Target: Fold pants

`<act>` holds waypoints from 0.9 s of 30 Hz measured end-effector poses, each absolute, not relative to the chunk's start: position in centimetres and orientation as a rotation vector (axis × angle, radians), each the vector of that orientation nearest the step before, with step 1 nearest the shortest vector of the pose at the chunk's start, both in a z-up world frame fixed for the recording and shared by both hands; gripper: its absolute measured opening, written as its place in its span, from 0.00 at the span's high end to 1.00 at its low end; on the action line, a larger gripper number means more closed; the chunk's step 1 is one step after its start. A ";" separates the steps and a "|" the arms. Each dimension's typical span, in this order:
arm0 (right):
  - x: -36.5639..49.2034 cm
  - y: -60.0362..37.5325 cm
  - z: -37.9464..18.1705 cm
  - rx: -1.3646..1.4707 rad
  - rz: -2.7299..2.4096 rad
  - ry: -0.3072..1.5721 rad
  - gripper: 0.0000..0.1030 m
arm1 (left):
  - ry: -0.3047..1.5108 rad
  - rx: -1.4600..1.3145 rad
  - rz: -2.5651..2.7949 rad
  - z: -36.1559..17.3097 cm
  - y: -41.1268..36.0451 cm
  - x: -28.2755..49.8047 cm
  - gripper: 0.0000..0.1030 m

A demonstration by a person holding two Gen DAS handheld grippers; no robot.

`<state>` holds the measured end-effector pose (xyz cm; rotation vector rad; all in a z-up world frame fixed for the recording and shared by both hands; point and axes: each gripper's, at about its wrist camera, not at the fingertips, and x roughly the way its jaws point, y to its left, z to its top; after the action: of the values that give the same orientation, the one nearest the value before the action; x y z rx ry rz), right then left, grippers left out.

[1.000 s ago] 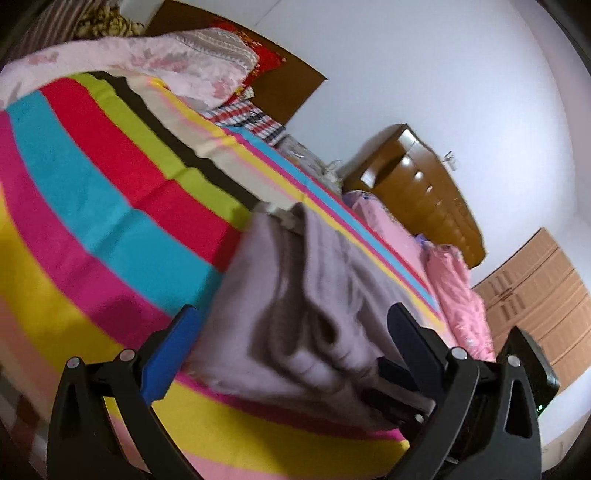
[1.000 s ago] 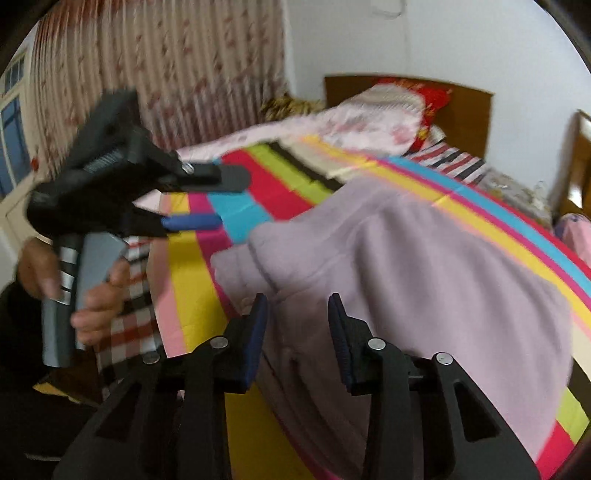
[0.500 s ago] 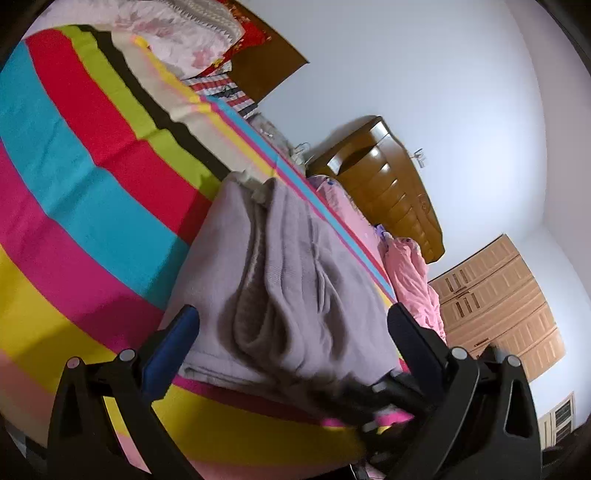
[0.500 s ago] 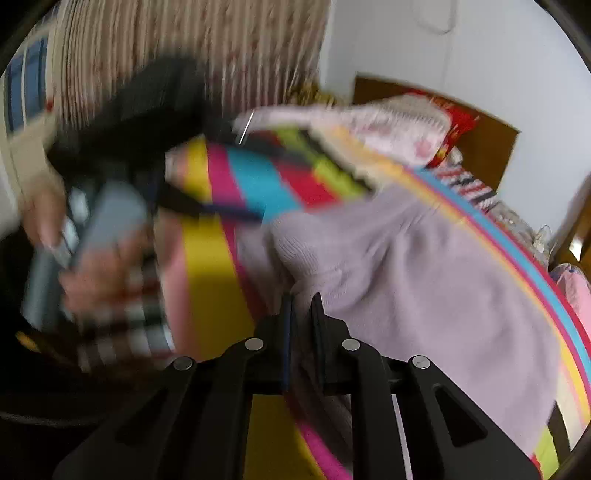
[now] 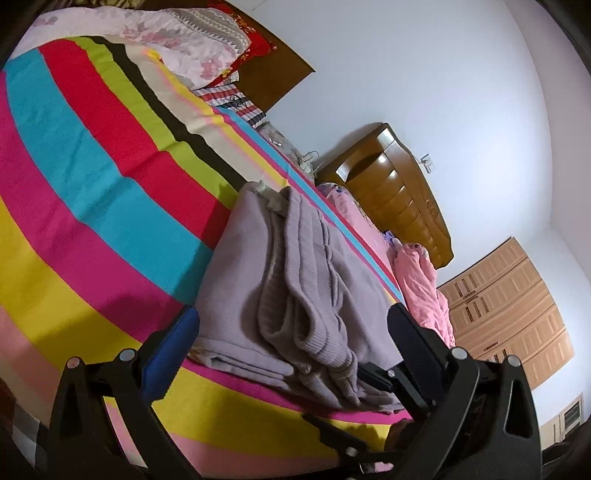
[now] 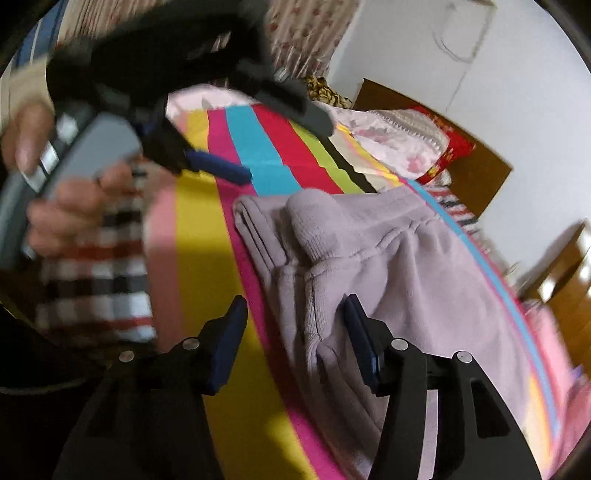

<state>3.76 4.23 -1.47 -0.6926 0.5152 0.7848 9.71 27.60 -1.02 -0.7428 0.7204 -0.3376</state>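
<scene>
Pants (image 5: 295, 280): pale lilac knit, folded into a thick stack of several layers, ribbed cuffs or waistband bunched at the near end, flatter layers beneath. The stack lay on the bedspread (image 5: 92, 192) near the bed's near edge, across the pink and yellow stripes. In the right wrist view the pants (image 6: 388, 266) showed a rolled ribbed end uppermost and seams running toward the camera.

Left gripper (image 5: 291, 325): fingers spread wide, one blue-padded finger (image 5: 177, 339) at the stack's left edge, the other at its right; nothing held between them. In the right wrist view the same gripper (image 6: 258, 147), blurred, was held in the left hand (image 6: 74, 199) above the bedspread, apart from the pants.

Right gripper (image 6: 295, 332): fingers open partway, straddling the near edge of the stack, nothing clamped; whether the pads touched the cloth could not be told.

Bedspread: broad stripes of yellow, magenta, cyan, red, green, black and cream.

Pillows (image 5: 177, 40): floral and patterned, piled at the headboard (image 5: 273, 70).

Dresser (image 5: 399, 184): brown wood, beyond the bed by the white wall.

Pink cloth (image 5: 421, 284): heaped at the bed's far side, just beyond the pants.

Wardrobe (image 5: 509, 310): light wood, panelled.

Curtain (image 6: 306, 33): patterned, behind the left gripper.

Checked cloth (image 6: 96, 288): red, white and dark, at the bed's near edge, blurred.
</scene>
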 end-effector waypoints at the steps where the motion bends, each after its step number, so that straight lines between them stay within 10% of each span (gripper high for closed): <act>1: 3.6 4.3 -1.6 -0.708 0.772 0.506 0.63 | 0.721 -0.736 -0.339 -0.9 27.5 9.8 0.02; 5: 4.0 3.3 -0.4 -0.655 0.762 0.476 0.83 | 0.714 -0.724 -0.356 -0.2 27.3 9.5 0.02; 21: 4.7 1.1 2.0 -0.488 0.801 0.456 0.83 | 1.025 -0.970 -0.713 -3.0 23.5 21.8 0.02; 27: 4.3 -4.1 4.0 -0.322 0.791 0.458 0.74 | 1.065 -0.724 -0.564 -3.1 21.5 22.1 0.40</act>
<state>4.34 -4.13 4.00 -0.3217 0.4584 0.7907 22.09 21.50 -3.13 -0.7235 1.0654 -0.5642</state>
